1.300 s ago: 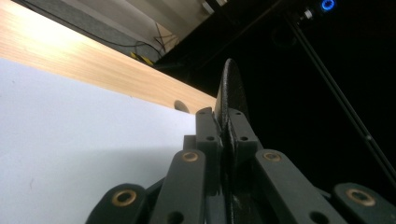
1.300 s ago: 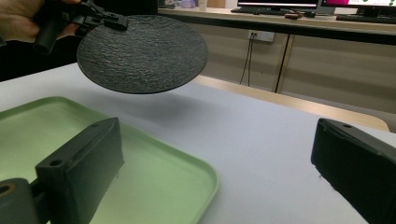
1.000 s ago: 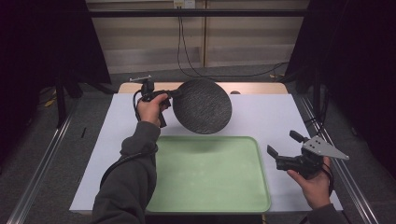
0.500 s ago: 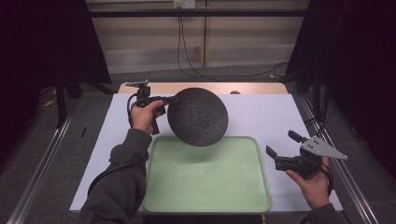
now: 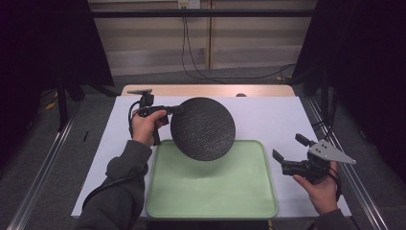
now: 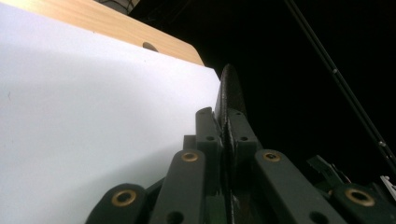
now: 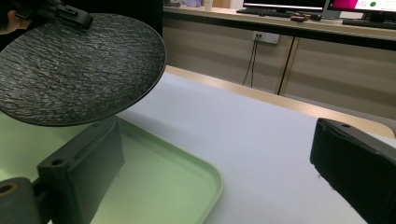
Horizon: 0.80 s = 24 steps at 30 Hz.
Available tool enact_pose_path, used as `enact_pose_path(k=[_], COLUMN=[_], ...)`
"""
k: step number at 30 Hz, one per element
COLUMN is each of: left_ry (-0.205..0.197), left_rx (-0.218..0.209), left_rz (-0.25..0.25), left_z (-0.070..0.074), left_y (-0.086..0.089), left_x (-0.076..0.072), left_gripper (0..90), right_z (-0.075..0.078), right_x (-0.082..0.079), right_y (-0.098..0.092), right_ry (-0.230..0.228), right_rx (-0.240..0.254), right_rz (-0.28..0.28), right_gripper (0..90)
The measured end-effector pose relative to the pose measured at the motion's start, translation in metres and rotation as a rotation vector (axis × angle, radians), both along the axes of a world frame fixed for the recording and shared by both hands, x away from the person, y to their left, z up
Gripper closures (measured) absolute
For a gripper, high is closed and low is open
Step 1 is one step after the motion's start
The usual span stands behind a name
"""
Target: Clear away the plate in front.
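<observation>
The round plate (image 5: 203, 128) is black with a rough, slate-like ripple across its face (image 7: 77, 70). The tray (image 5: 249, 201) beneath it is pale mint green, plain and unpatterned (image 7: 187, 186). A white sheet (image 5: 268, 115) covers the table, whose far edge (image 5: 206, 90) shows light wood grain (image 6: 121, 35). Both grippers are black: the left gripper (image 5: 174, 109) has brass-coloured rivets on its links in the left gripper view, and the right gripper (image 5: 291, 152) carries a grey 3-cornered plate (image 5: 330, 152). The person's sleeve (image 5: 117, 191) is dark grey.

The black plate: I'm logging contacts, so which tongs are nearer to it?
Left. The left tongs are shut on the rim of the black plate, holding it tilted above the green tray. The right tongs hang open, apart, beyond the tray's right edge.
</observation>
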State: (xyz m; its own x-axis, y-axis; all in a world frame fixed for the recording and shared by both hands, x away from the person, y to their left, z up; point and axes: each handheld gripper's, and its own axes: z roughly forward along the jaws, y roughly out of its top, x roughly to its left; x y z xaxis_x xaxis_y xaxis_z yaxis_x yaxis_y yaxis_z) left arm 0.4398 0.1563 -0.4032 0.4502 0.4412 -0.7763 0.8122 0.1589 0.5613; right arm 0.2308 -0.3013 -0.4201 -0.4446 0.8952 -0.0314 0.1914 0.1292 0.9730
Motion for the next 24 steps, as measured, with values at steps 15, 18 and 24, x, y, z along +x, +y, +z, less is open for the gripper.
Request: enact_pose_path(k=[15,18,24], left_ry=[-0.005,0.0,-0.009], left_rx=[0.02,0.024,0.03], left_rz=[-0.068,-0.078,-0.114], left_z=[0.0,0.0,-0.003], left_y=[-0.002,-0.003,-0.007], left_x=[-0.022,-0.027,-0.035], left_gripper=[85.6,85.6,85.5], right_z=[0.0,0.0,0.0], right_x=[0.0,0.0,0.0], right_y=[0.001,0.001,0.002], right_ry=[-0.002,0.001,-0.001], right_rx=[-0.007,-0.006,-0.01], right_rz=[-0.003,-0.001,-0.003], right_gripper=[2.2,2.2,2.2])
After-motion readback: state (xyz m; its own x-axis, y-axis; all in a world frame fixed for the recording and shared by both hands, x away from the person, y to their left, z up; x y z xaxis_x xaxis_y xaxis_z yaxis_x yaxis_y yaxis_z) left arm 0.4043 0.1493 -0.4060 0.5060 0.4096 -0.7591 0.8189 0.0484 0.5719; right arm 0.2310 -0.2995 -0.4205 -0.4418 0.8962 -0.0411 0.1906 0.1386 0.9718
